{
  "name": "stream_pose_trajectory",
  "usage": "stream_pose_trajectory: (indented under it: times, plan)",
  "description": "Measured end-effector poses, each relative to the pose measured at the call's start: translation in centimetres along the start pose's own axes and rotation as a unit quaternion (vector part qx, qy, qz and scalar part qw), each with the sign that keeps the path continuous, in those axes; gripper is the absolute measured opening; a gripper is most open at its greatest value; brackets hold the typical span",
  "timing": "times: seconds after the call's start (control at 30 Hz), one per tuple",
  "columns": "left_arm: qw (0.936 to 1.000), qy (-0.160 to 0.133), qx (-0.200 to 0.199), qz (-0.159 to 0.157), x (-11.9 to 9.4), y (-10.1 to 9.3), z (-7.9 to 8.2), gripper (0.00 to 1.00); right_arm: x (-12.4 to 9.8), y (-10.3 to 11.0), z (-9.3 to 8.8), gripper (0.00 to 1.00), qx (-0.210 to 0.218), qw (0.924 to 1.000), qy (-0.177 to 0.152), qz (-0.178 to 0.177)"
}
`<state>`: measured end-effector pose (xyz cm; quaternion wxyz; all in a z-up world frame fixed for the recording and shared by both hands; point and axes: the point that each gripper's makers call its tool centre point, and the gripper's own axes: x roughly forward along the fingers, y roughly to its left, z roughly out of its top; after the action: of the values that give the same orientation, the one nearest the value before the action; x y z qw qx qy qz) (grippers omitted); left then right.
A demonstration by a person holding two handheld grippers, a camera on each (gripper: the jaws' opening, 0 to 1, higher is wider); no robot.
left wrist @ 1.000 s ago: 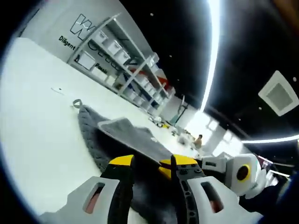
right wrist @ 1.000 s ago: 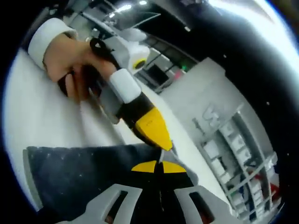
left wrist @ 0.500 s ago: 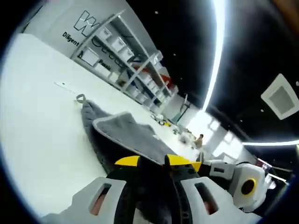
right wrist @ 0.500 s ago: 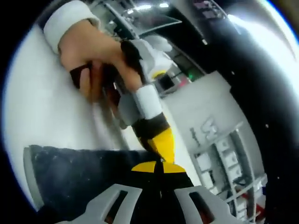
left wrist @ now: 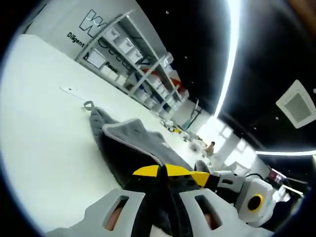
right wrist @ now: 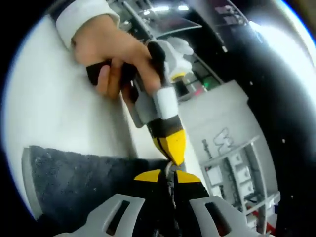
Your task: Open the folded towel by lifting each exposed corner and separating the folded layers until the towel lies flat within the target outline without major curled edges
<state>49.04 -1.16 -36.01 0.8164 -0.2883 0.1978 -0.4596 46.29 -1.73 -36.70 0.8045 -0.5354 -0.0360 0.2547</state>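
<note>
Closed since a second ago: left gripper point(left wrist: 162, 171), now pinching dark grey terry towel point(left wrist: 129, 143). Right gripper point(right wrist: 168, 175) likewise clamped on towel, tips beside left gripper's. Towel spread, partly folded, on white table point(left wrist: 44, 148).

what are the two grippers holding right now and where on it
Both hold the grey towel. The left gripper and the right gripper are each shut on its raised edge, pinching side by side at nearly the same spot; whether that spot is a corner is unclear.
</note>
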Motion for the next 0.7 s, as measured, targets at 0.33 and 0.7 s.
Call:
stream_pose_trajectory:
  times: [0.33, 0.7]
  plan:
    - [0.9999, -0.015, 0.007, 0.004, -1.3, 0.9, 1.5, 0.02, -0.8, -1.0, 0.0, 0.22, 0.139, 0.9891, -0.033, 0.035]
    - [0.9985, -0.029, 0.036, 0.029, -2.4, 2.2, 3.0, 0.02, -2.8, -2.6, 2.0, 0.21, 0.343, 0.9234, -0.122, 0.121]
